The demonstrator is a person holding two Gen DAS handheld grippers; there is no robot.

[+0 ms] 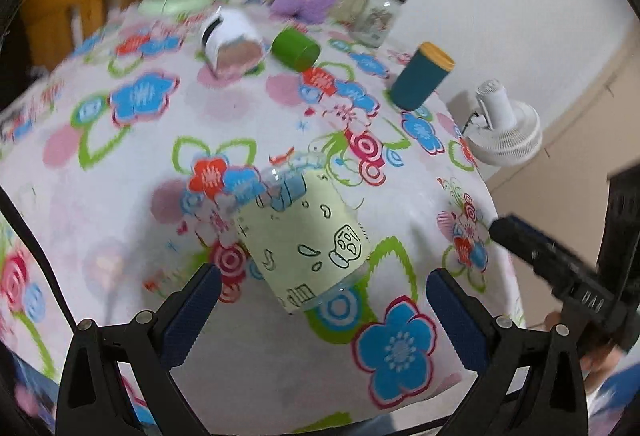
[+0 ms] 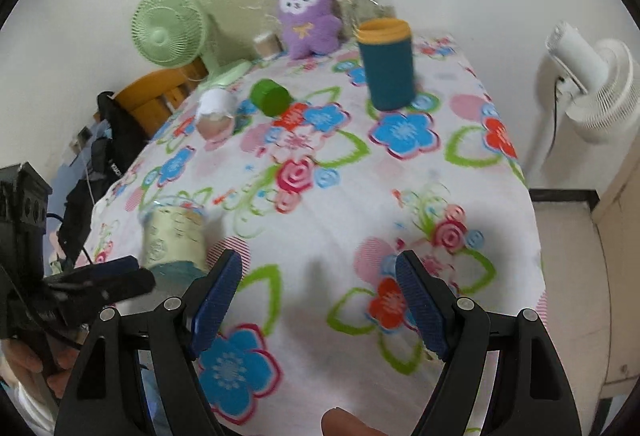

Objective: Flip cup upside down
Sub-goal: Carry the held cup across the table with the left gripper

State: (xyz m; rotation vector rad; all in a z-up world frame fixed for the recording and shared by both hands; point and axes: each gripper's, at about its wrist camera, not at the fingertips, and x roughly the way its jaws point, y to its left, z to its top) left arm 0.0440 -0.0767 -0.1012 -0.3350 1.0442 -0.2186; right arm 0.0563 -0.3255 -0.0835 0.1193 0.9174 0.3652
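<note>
The left gripper [image 1: 322,300] hangs wide open with nothing held, the pale-green printed cup [image 1: 306,240] standing on the floral tablecloth [image 1: 132,164] just ahead between its 2 fingers. The right gripper [image 2: 318,300] is likewise open and empty. The cup's orientation is unclear, so I can't judge whether the flip is done; farther back stand a teal cup [image 1: 422,76] and a green cup [image 1: 295,49].

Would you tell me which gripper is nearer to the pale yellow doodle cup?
Left. The left gripper sits open right before the pale yellow cup, fingers either side. The right gripper is off to the cup's right, open over bare tablecloth.

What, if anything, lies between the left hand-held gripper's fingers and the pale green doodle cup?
Nothing: in the left wrist view only bare floral tablecloth separates the open left hand-held gripper from the cup.
</note>
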